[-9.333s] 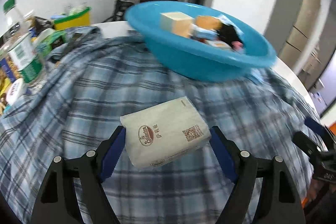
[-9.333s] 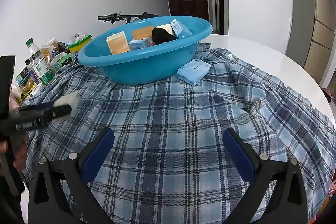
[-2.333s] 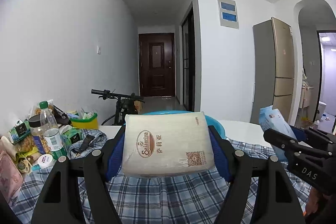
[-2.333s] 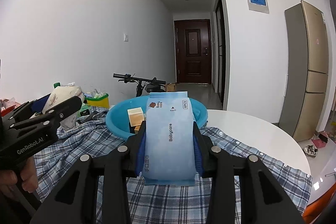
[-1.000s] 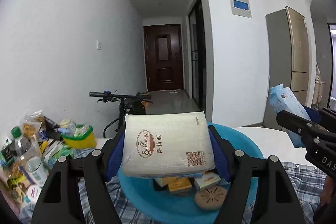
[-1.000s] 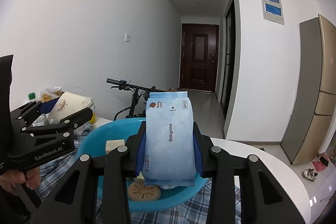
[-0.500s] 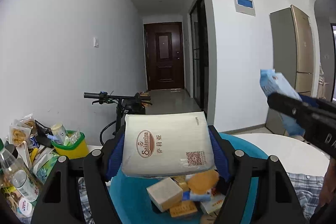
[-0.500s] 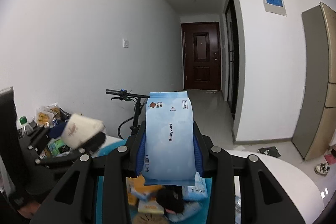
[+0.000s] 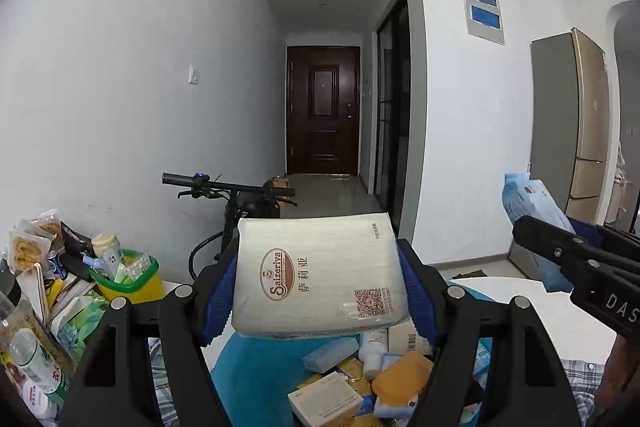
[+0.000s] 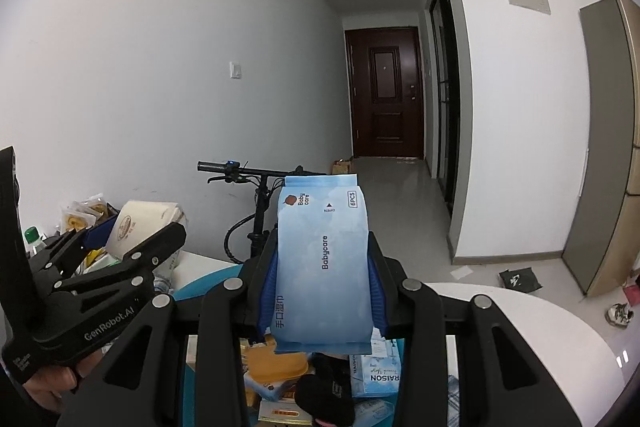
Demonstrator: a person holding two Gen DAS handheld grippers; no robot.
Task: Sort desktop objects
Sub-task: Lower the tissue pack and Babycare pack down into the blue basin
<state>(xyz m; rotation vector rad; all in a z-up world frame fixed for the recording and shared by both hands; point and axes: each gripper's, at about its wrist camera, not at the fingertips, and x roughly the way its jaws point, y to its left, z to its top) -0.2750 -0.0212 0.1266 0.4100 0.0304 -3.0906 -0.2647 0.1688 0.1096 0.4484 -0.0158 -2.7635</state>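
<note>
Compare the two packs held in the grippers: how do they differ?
The tissue pack is white, wide and lies broadside in the left gripper; the wipes pack is light blue, narrower and stands lengthwise in the right gripper. Both are soft packs clamped above the blue basin.

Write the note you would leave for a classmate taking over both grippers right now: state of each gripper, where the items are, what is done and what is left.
Left gripper: shut on the white tissue pack, held above the blue basin.
Right gripper: shut on the blue wipes pack, also raised over the basin.
Done: the basin already holds small boxes and packets, including an orange pouch and a white box.
Left: release both packs into the basin. Bottles and snacks and a yellow tub sit at the table's left side; whether they need sorting I cannot tell.
</note>
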